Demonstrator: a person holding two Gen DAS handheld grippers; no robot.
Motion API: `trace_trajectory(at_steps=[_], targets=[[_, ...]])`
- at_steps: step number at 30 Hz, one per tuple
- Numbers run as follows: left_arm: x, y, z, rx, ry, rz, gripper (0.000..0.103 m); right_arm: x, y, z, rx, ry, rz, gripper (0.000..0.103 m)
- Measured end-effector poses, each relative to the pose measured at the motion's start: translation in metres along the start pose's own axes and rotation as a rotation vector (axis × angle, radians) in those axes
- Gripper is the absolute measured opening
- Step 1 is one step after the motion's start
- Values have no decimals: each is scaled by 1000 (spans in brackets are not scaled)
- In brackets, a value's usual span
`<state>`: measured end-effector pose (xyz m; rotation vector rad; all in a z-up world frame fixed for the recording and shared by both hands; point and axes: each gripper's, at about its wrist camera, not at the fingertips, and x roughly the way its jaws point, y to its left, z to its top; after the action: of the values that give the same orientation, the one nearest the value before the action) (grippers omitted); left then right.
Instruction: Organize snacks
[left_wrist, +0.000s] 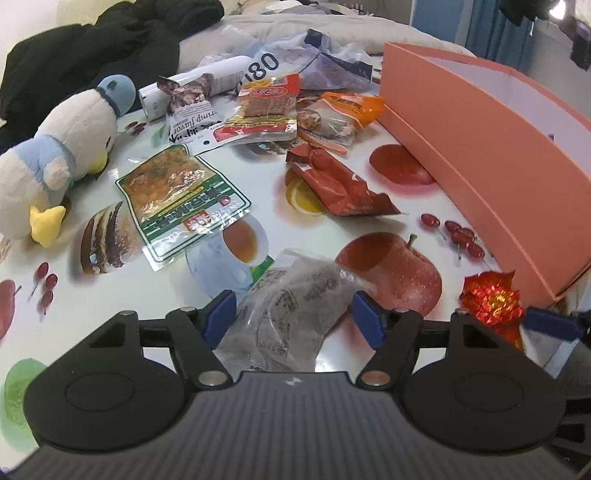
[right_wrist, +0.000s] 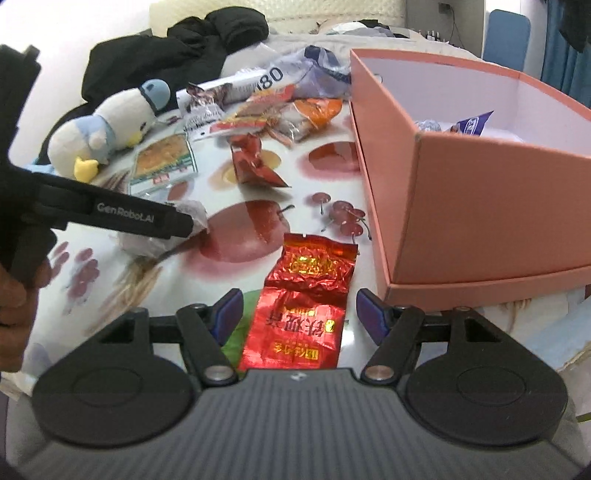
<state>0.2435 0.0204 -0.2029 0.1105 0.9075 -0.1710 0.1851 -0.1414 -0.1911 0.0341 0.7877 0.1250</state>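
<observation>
My left gripper (left_wrist: 293, 317) is open, its blue pads on either side of a clear packet of grey snack (left_wrist: 291, 314) lying on the table. My right gripper (right_wrist: 301, 314) is open around a shiny red foil packet (right_wrist: 306, 299), also lying on the table. The pink box (right_wrist: 461, 206) stands to the right and holds a couple of blue-white packets (right_wrist: 469, 123). Loose snacks lie further back: a green-bordered pouch (left_wrist: 181, 199), a dark red wrapper (left_wrist: 336, 184), and a pile of orange and red packs (left_wrist: 269, 110).
A plush penguin (left_wrist: 55, 158) lies at the left of the fruit-printed tablecloth (left_wrist: 147, 295). Black clothing (left_wrist: 92, 48) and a grey blanket (left_wrist: 295, 26) sit behind the pile. A white tube (left_wrist: 195, 85) lies among the packs.
</observation>
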Motion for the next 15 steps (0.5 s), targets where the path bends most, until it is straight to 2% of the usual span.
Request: trace_trajectory(at_steps=[5,8,11,15], targets=[[4,-9,-1,28,5,37,72,8,7,-4,-97,-39,-50,69],[3,-13,-3,45,1,51,70,10,9,-6,-127,-63,-39,68],[-1,-16,-5,45,-5,69,64,8,10,-5,-145,-66,-29,62],[-9,-16,-8,10,-8,49,57,5,5,-4,-139,-62,5,59]])
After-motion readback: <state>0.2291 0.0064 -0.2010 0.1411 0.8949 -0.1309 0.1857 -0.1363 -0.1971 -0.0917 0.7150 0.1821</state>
